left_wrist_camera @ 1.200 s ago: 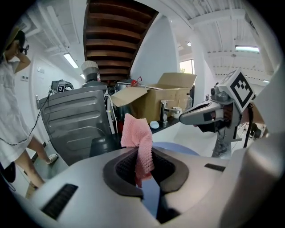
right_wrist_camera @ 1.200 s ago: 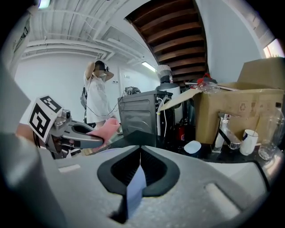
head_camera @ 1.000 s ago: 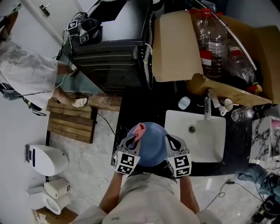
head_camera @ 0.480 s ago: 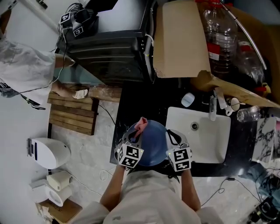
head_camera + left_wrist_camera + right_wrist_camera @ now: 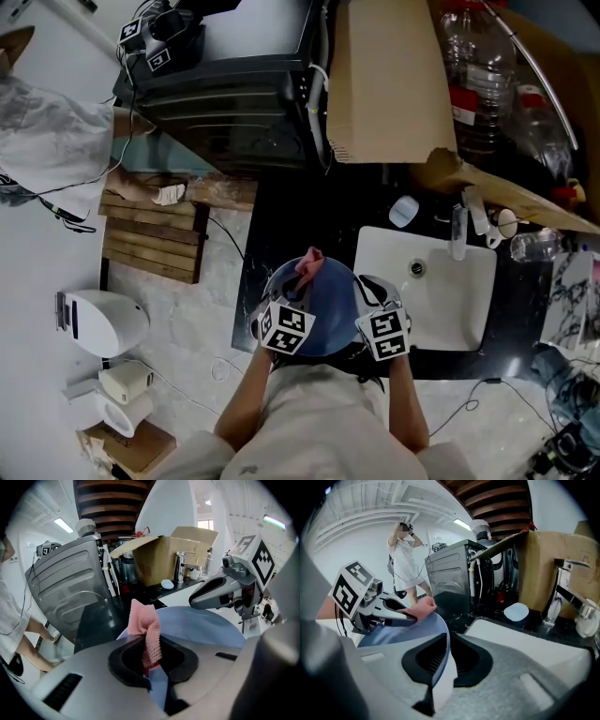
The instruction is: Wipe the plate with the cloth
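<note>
Right gripper [image 5: 445,658] is clamped on the rim of the plate [image 5: 330,307], steadying it just beside the sink [image 5: 459,314]. Left gripper [image 5: 152,660] pinches the cloth [image 5: 144,623] against the plate's face, set to wipe.

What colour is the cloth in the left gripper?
Pink; the cloth shows best in the left gripper view.

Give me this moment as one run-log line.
left gripper: shut on cloth at plate rim | right gripper: shut on plate | plate: held beside sink
</note>
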Action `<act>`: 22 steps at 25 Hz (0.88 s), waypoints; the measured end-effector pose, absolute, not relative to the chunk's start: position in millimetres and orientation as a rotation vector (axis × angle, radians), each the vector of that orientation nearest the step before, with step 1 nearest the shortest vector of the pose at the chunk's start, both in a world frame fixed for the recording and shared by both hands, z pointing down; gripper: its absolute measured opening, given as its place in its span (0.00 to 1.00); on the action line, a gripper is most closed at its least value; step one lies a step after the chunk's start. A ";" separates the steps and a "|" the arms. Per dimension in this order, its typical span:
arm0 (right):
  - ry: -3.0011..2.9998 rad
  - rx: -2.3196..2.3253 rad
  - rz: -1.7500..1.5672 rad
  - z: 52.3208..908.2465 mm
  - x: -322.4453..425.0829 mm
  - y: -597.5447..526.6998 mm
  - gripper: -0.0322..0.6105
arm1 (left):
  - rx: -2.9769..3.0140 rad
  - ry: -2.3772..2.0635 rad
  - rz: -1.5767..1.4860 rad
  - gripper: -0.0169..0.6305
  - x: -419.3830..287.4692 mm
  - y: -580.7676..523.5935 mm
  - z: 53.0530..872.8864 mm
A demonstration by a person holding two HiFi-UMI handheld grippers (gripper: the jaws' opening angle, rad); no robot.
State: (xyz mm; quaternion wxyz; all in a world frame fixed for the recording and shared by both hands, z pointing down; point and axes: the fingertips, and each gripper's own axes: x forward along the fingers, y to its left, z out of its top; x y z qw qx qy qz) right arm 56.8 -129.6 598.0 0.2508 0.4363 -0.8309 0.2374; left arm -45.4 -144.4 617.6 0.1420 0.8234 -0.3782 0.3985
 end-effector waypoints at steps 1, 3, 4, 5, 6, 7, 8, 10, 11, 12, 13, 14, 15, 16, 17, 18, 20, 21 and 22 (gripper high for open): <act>-2.258 1.182 0.651 599.3 56.1 -129.5 0.08 | 2.375 -1.086 1.148 0.08 -43.1 -144.2 618.9; -2.247 1.182 0.643 601.7 57.1 -130.4 0.08 | 2.371 -1.075 1.145 0.08 -38.7 -143.0 621.3; -2.241 1.181 0.648 603.5 57.6 -129.9 0.08 | 2.369 -1.070 1.143 0.08 -36.3 -142.3 622.4; -2.239 1.177 0.659 605.6 57.6 -129.1 0.08 | 2.369 -1.063 1.142 0.08 -33.8 -141.6 623.5; -2.239 1.172 0.670 607.5 57.4 -128.5 0.08 | 2.369 -1.056 1.142 0.08 -31.2 -141.0 624.6; -2.241 1.169 0.679 608.8 57.5 -128.3 0.08 | 2.370 -1.048 1.142 0.08 -28.7 -140.4 626.0; -2.242 1.170 0.685 609.7 58.0 -128.6 0.08 | 2.370 -1.040 1.143 0.08 -26.2 -139.8 627.5; -2.244 1.179 0.699 610.9 59.1 -129.5 0.08 | 2.367 -1.025 1.143 0.08 -21.7 -138.3 630.6; -2.245 1.187 0.709 611.3 59.4 -129.7 0.07 | 2.366 -1.019 1.143 0.08 -19.5 -137.4 632.0; -2.244 1.195 0.719 611.6 59.7 -129.8 0.07 | 2.367 -1.014 1.142 0.08 -17.3 -136.6 633.1; -2.244 1.202 0.728 611.8 59.9 -129.9 0.07 | 2.369 -1.011 1.141 0.08 -15.1 -136.0 634.0; -2.245 1.210 0.735 612.0 60.0 -130.2 0.07 | 2.371 -1.009 1.140 0.08 -13.1 -135.8 634.7; -2.245 1.217 0.740 612.0 60.0 -130.6 0.07 | 2.374 -1.007 1.138 0.08 -11.3 -136.0 635.1; -2.246 1.223 0.745 611.8 59.8 -130.9 0.07 | 2.378 -1.006 1.136 0.08 -9.9 -136.1 635.3; -2.247 1.228 0.748 611.8 59.6 -131.0 0.07 | 2.380 -1.005 1.134 0.08 -8.6 -136.2 635.4; -2.247 1.234 0.750 611.8 59.5 -131.1 0.07 | 2.382 -1.003 1.131 0.08 -7.1 -136.0 635.5; -2.247 1.244 0.754 612.3 60.0 -131.0 0.07 | 2.383 -0.994 1.123 0.08 -3.3 -135.4 635.8; -2.247 1.250 0.757 612.5 60.3 -131.0 0.07 | 2.385 -0.988 1.121 0.08 -1.0 -135.0 635.9; -2.248 1.256 0.761 612.6 60.6 -131.1 0.07 | 2.388 -0.981 1.121 0.08 1.4 -134.5 635.9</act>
